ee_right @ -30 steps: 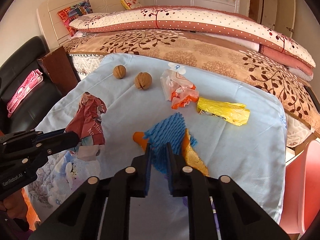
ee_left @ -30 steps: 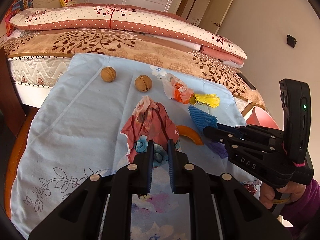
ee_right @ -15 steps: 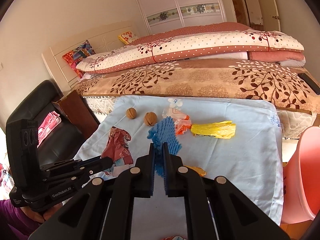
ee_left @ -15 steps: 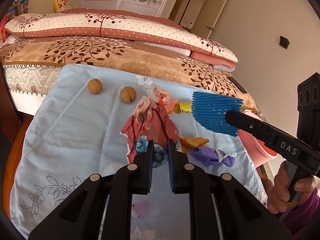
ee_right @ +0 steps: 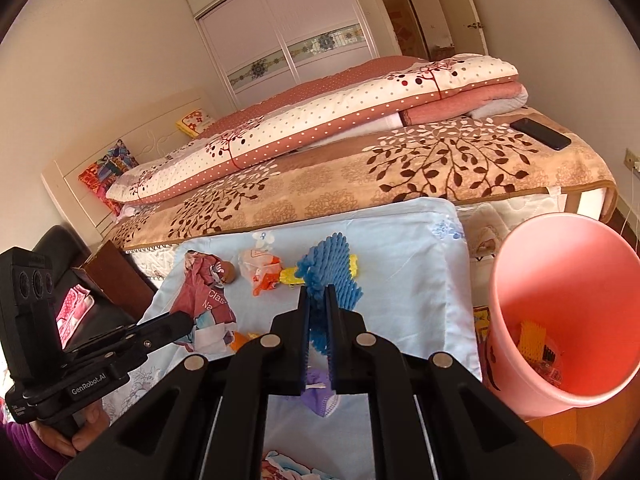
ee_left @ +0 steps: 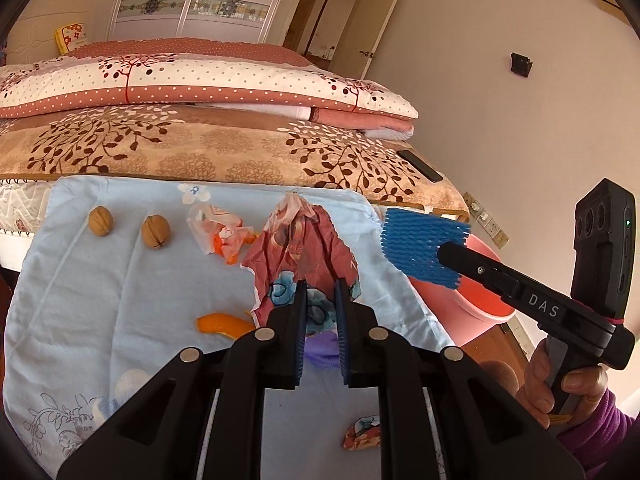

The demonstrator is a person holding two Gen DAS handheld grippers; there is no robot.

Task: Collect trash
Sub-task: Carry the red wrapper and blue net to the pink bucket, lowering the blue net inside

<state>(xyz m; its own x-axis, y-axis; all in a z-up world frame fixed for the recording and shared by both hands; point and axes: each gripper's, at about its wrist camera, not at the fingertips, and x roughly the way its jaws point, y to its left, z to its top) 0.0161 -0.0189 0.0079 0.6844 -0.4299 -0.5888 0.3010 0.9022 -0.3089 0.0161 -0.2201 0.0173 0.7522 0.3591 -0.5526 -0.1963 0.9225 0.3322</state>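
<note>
Blue foam net point(ee_right: 334, 276) sits clamped in the right gripper point(ee_right: 319, 344), marked "DAS"; left gripper point(ee_left: 320, 328), angled downward, labelled "GenRobot.AI", pinches a crumpled wrapper point(ee_left: 300, 256)

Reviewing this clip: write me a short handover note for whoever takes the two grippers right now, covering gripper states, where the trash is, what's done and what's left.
Right gripper: shut on the blue foam fruit net, held in the air beside the pink plastic bin.
Left gripper: clamped on the crumpled red printed wrapper, lifted off the light blue cloth.
Done: the bin already holds a yellow foam net and some other scraps.
Left: drop both held items in the bin, then collect the orange peel, white-and-orange wrapper, yellow wrapper, purple wrapper and small crumpled printed scrap. Two walnuts also lie on the cloth.
</note>
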